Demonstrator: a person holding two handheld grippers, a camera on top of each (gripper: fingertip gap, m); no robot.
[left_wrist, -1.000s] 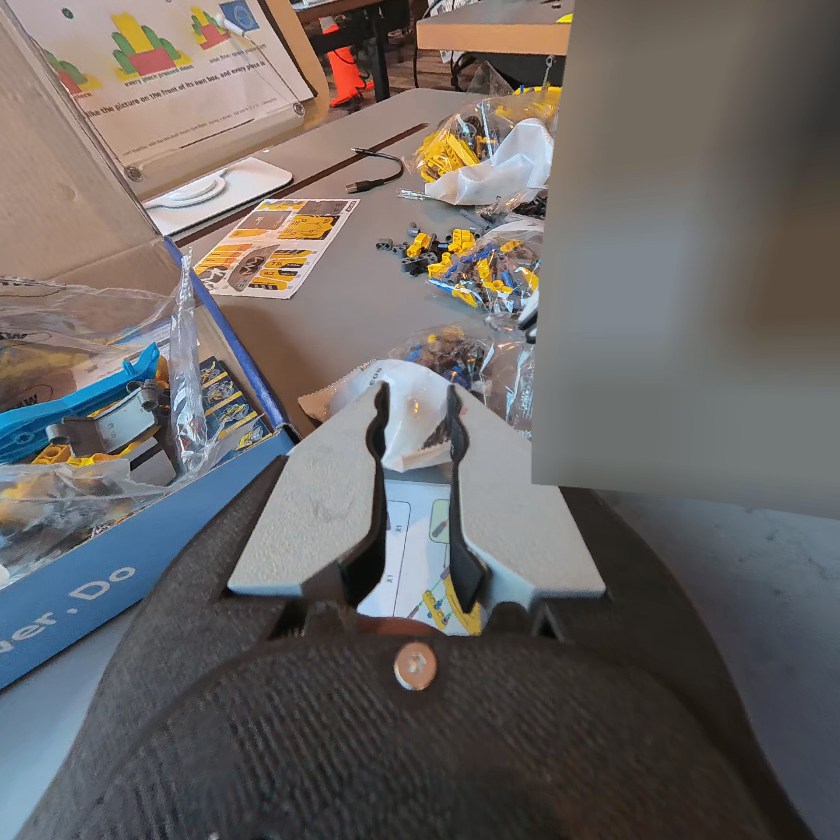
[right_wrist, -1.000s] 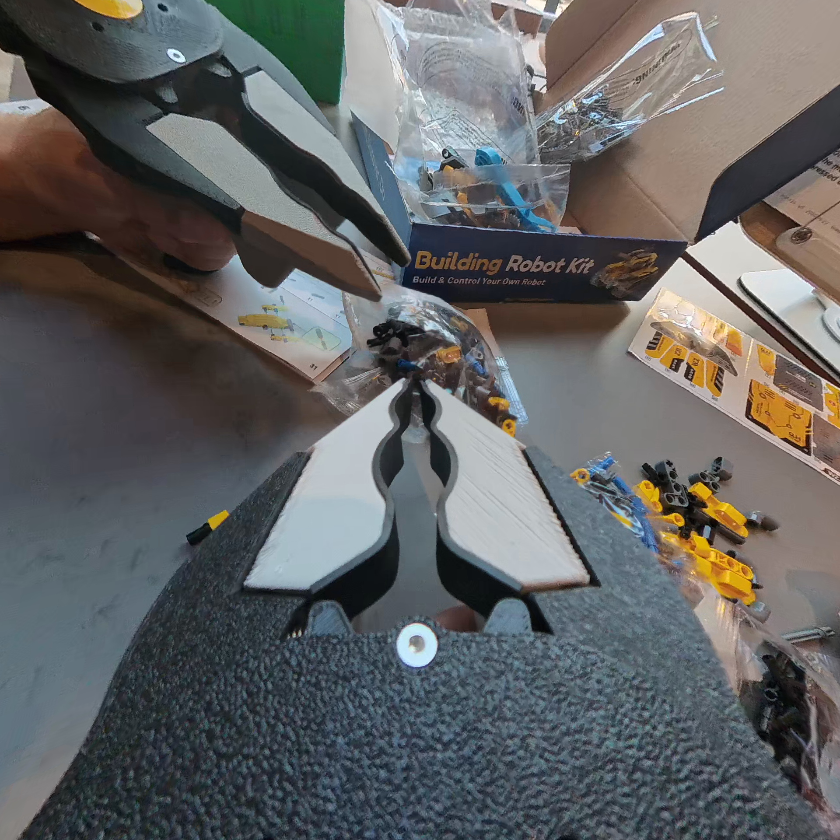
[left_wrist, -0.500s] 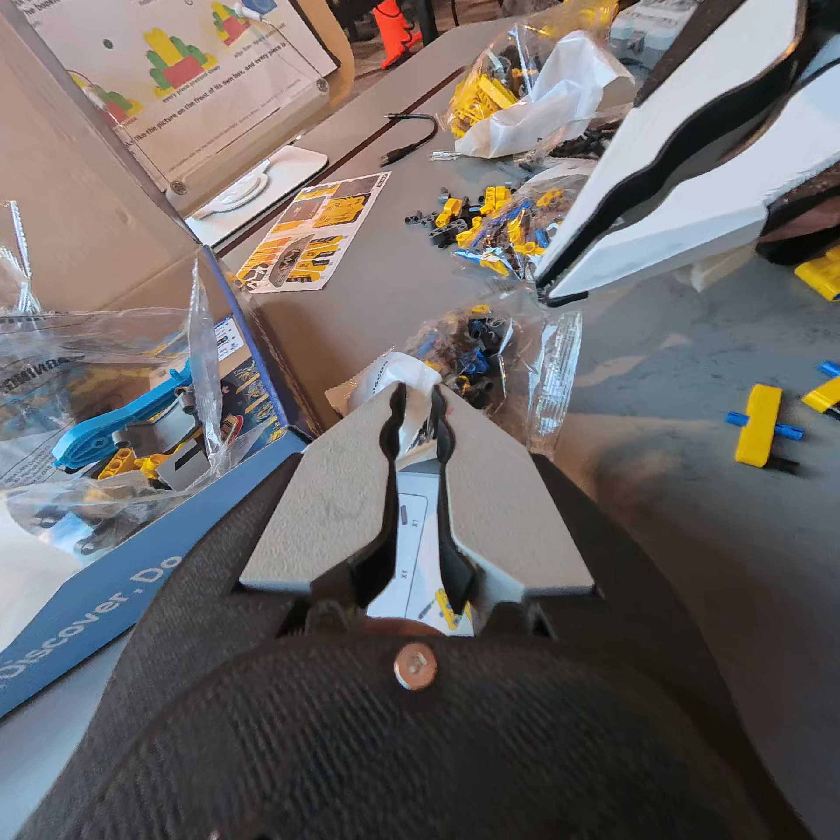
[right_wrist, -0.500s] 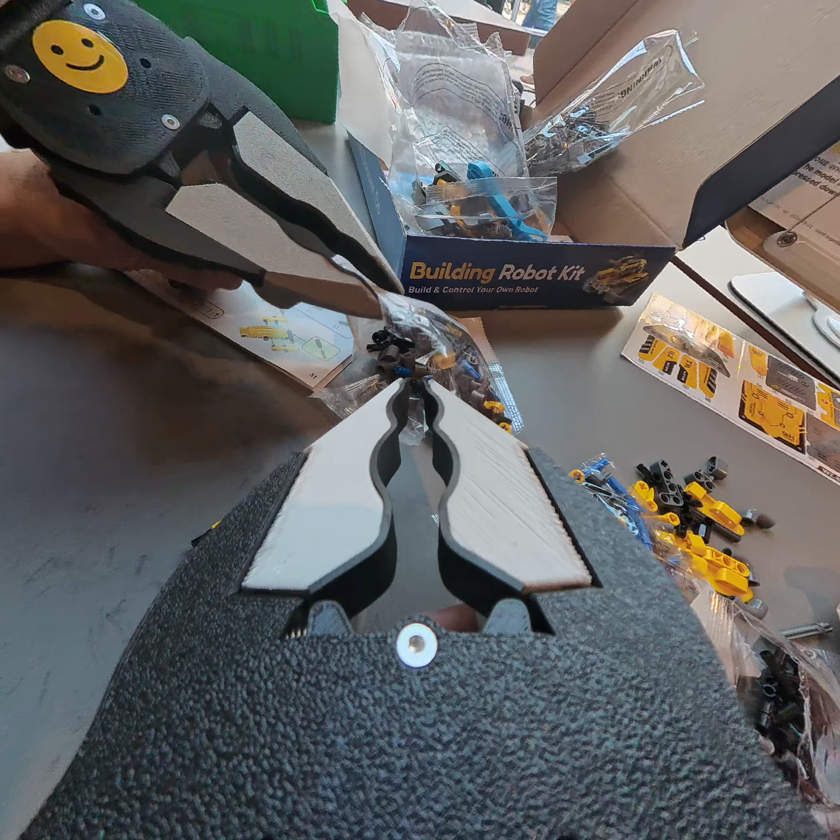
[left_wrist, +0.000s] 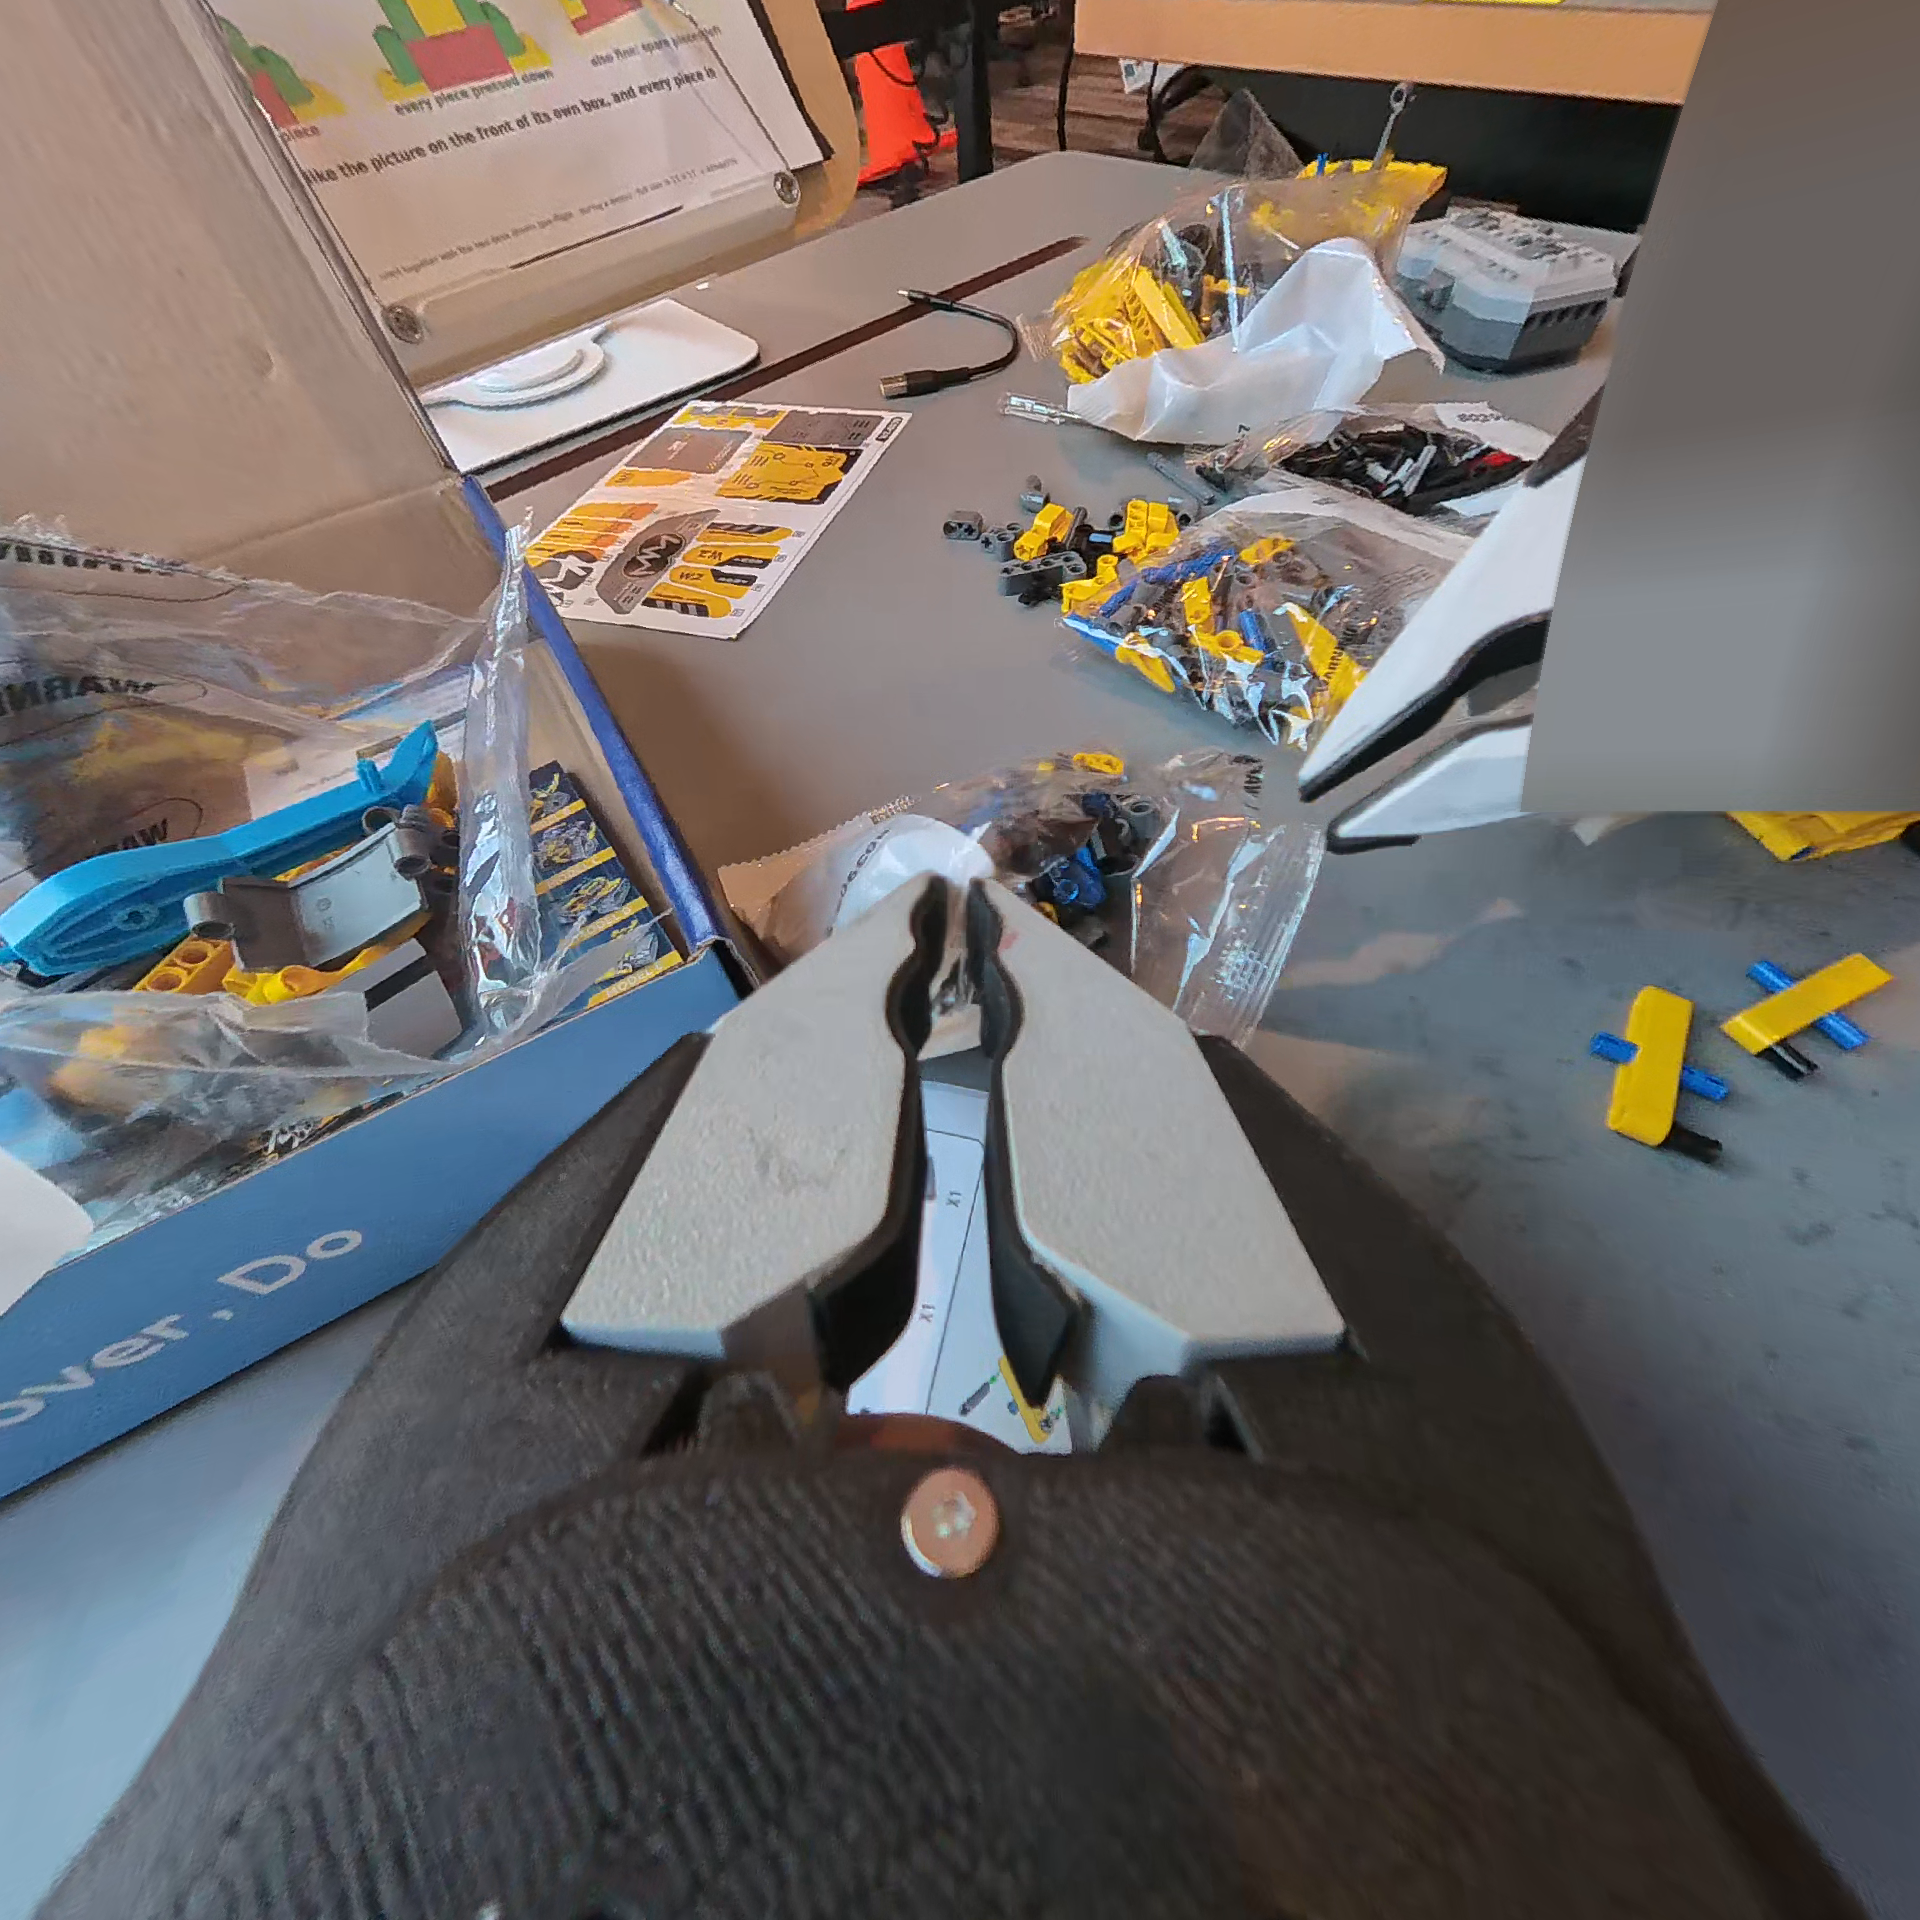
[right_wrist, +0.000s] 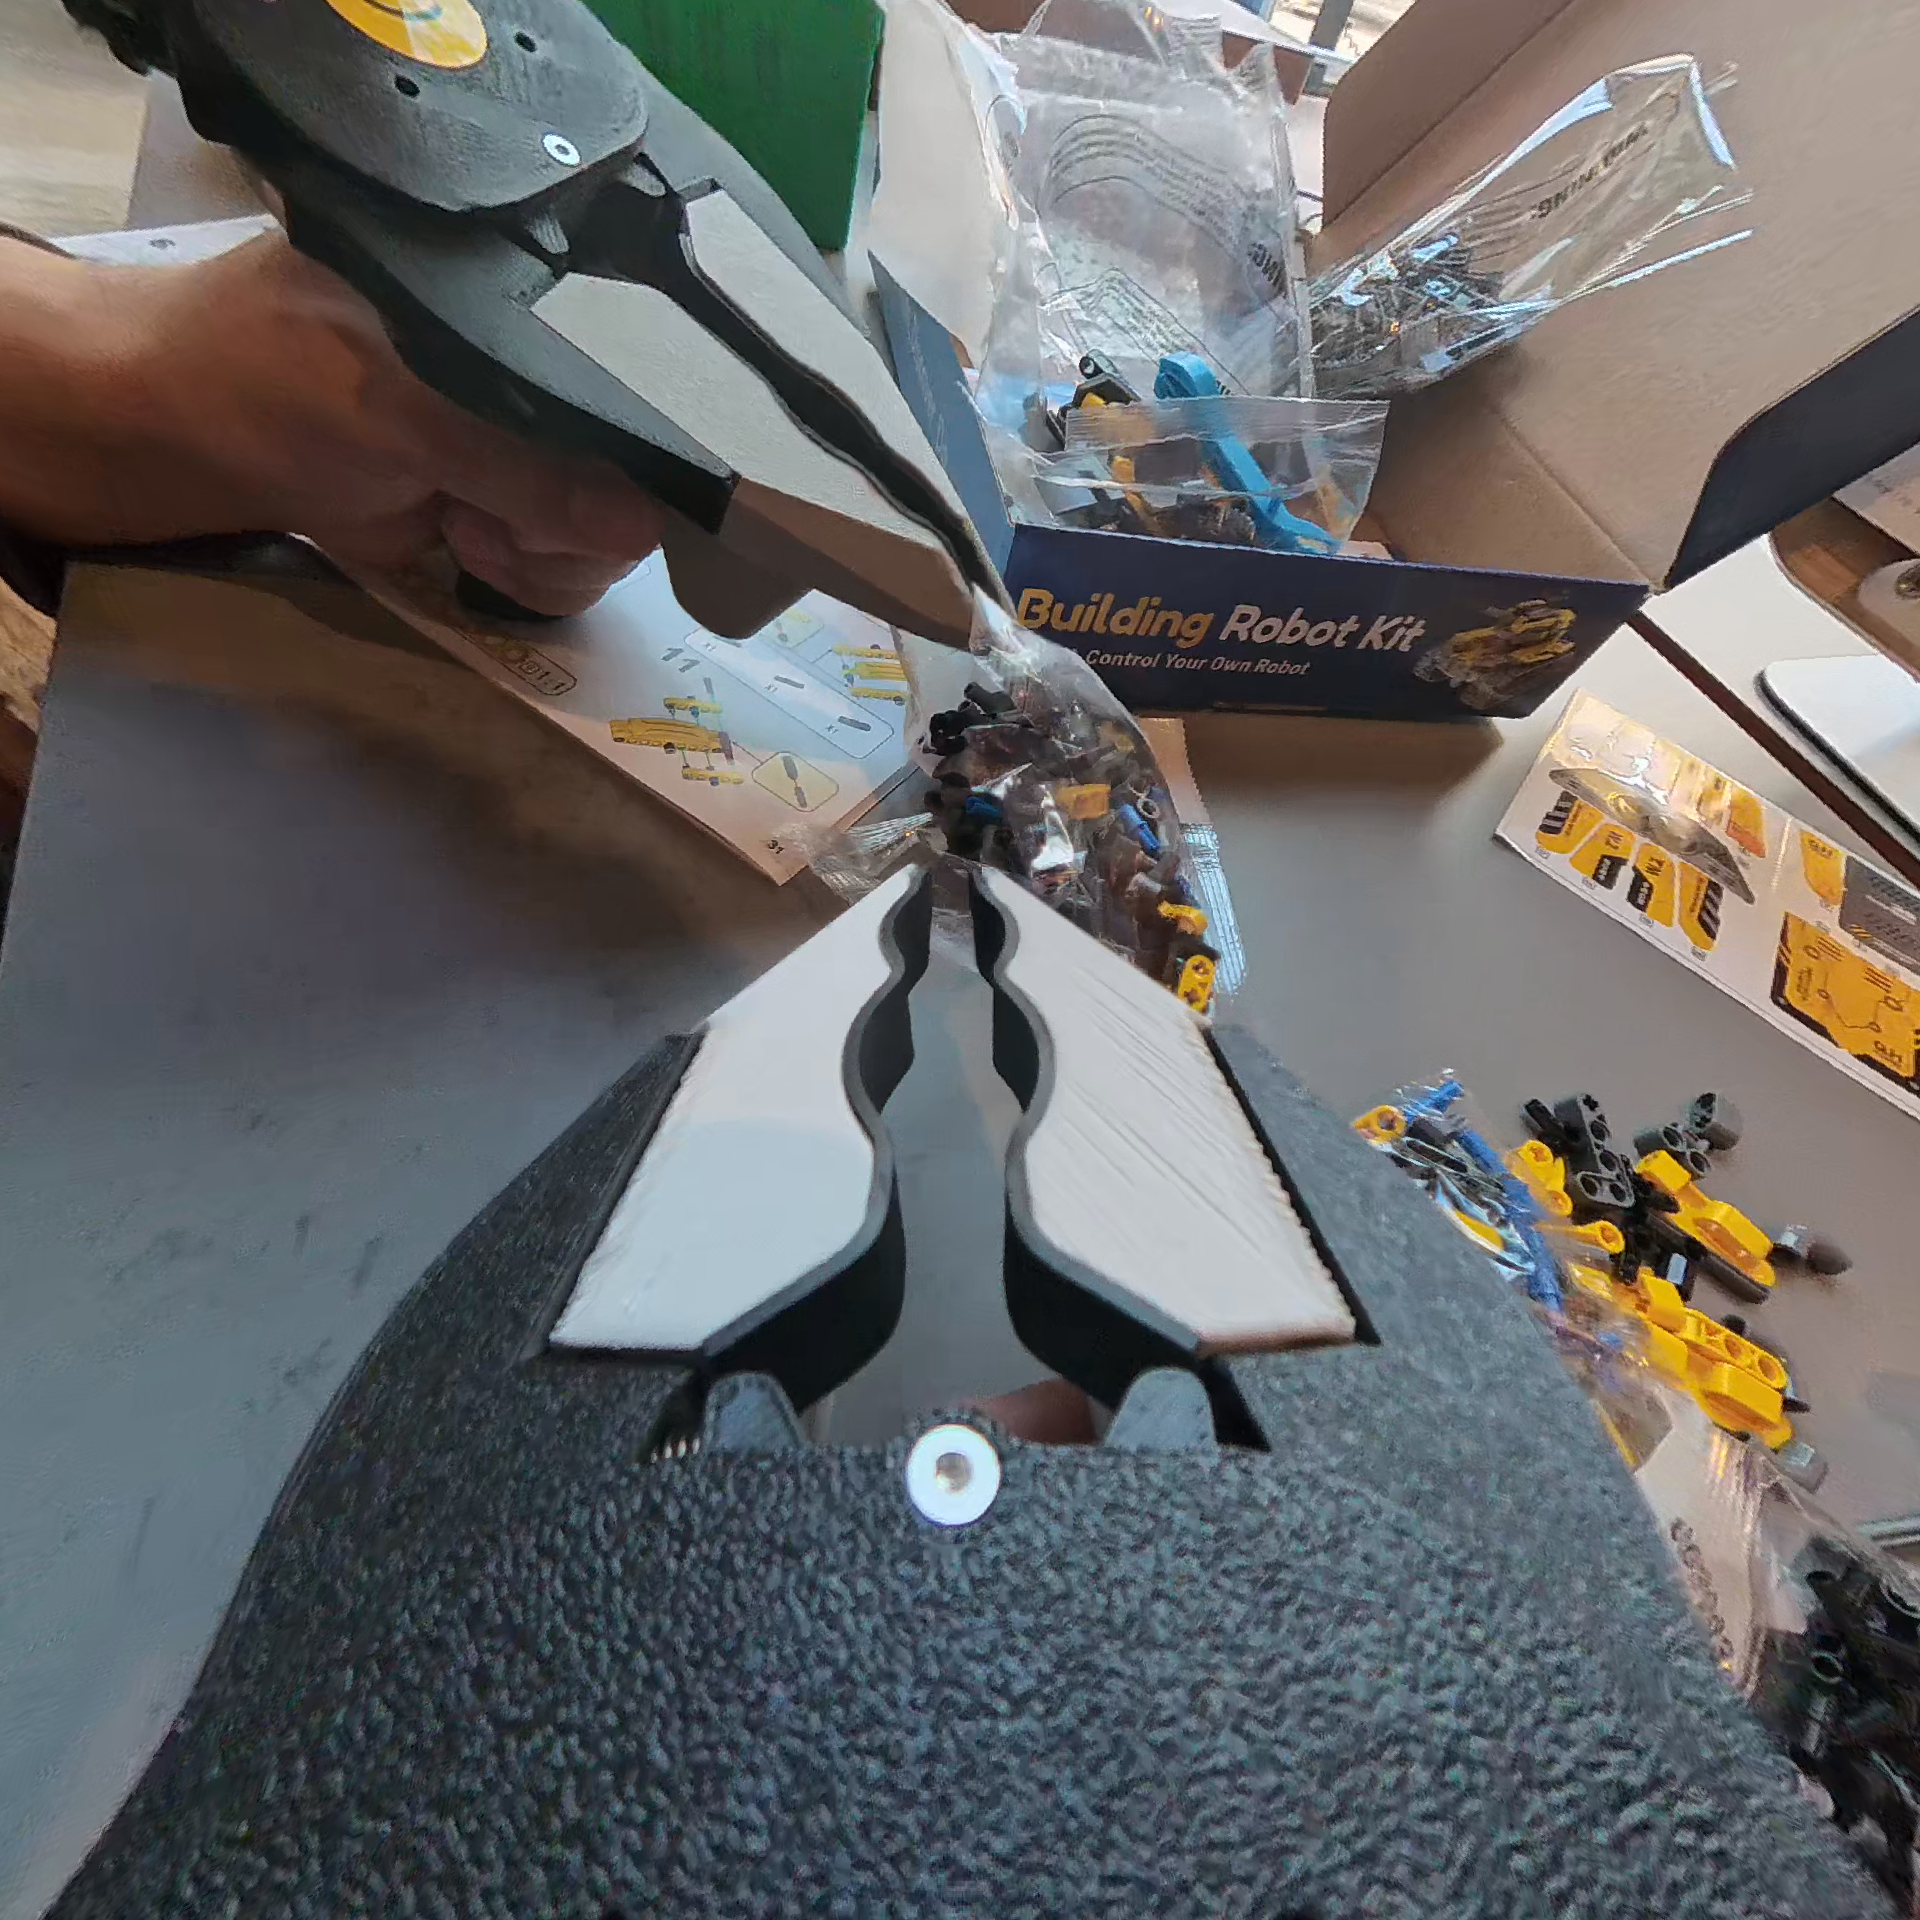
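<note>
L claw (right_wrist: 982, 613) pinching parts bag (right_wrist: 1070, 821); smiley only R view.

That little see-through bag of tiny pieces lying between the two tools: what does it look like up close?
The small clear crinkled plastic bag holds mostly black small building pieces, with some blue, brown and yellow ones. It lies on the grey table, overlapping the corner of an open instruction booklet. The left gripper pinches its upper edge, shut on it; the right gripper points at its near edge, slightly open.
</note>
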